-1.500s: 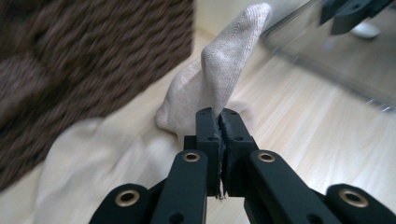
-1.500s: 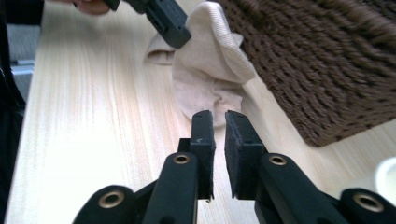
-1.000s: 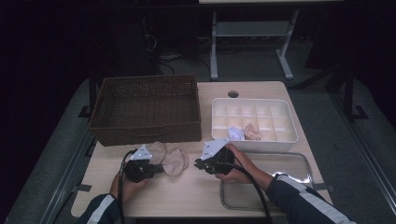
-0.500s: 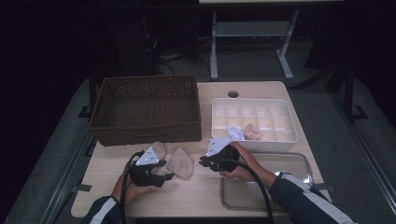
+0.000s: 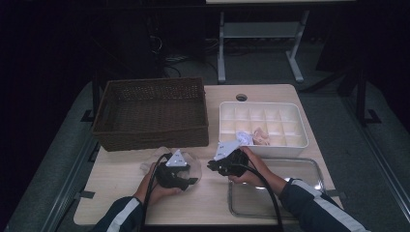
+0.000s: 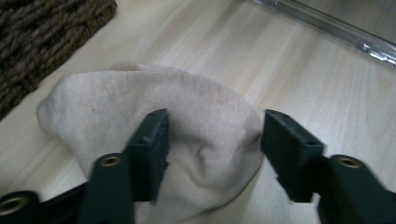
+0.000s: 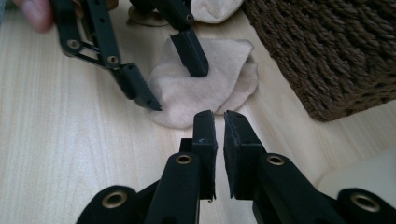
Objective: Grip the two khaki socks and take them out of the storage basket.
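The cream knitted sock [image 6: 187, 154] lies flat on the pale wooden table [image 6: 303, 65], beside the brown wicker basket [image 7: 336, 51]. Left gripper [image 6: 212, 140]: jaws apart, just closing, straddling the sock without pressing. Right gripper [image 7: 219, 126]: nearly closed, empty. The fabric appears soft, light and limp; pinch a folded edge.

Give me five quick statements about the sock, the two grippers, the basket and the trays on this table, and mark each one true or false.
1. The left gripper has open jaws with the beige sock between them. True; they have just been closing a little.
2. The right gripper grips the sock. False: its jaws are shut on nothing, short of the sock.
3. The wicker basket holds the sock. False: the sock lies on the table in front of it.
4. The white divided tray has small items in its compartments. True.
5. The clear tray stands on the basket. False: it sits on the table near the person's right arm.
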Available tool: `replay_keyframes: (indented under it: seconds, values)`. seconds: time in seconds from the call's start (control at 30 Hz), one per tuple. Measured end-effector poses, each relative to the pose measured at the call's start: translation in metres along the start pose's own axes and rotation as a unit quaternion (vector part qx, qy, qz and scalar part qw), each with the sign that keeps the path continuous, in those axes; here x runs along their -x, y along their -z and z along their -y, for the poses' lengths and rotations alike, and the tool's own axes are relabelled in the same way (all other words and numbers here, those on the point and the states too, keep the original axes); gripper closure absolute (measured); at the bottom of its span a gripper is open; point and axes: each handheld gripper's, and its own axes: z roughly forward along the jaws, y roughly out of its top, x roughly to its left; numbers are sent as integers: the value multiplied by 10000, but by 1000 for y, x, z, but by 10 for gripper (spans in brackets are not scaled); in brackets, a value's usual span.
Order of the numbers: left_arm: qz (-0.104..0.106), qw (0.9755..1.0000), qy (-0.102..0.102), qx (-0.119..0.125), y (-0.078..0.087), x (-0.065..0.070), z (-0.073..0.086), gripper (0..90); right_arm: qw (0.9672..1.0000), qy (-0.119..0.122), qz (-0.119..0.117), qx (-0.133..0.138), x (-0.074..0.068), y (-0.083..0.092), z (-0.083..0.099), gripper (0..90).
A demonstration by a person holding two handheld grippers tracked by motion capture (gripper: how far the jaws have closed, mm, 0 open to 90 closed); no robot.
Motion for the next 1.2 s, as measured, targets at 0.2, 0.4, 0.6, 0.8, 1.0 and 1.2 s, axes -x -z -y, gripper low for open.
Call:
replay_keyframes:
  seconds: [0.2,0.4,0.6,0.8,1.0,1.2]
  values:
    - [665,9974,-271,5,-1,12,0,594,10000,-64,-2,-9,0,2,1,827]
    - [1087,9913,-740,-60,-4,30,-2,586,9999,-73,-87,-74,0,0,1,827]
    - [1007,9926,-649,203,15,37,-6,429,9997,12,-124,-230,-3,-14,6,818]
    - [1023,9916,-771,200,11,52,-9,400,9994,-28,-118,-325,-2,-23,8,815]
    - [914,9921,-855,-29,-3,54,-6,475,9997,-81,-106,-223,-1,-29,7,817]
    - [773,9921,-980,-138,-6,54,-2,609,9993,-23,-127,-352,-2,-43,8,817]
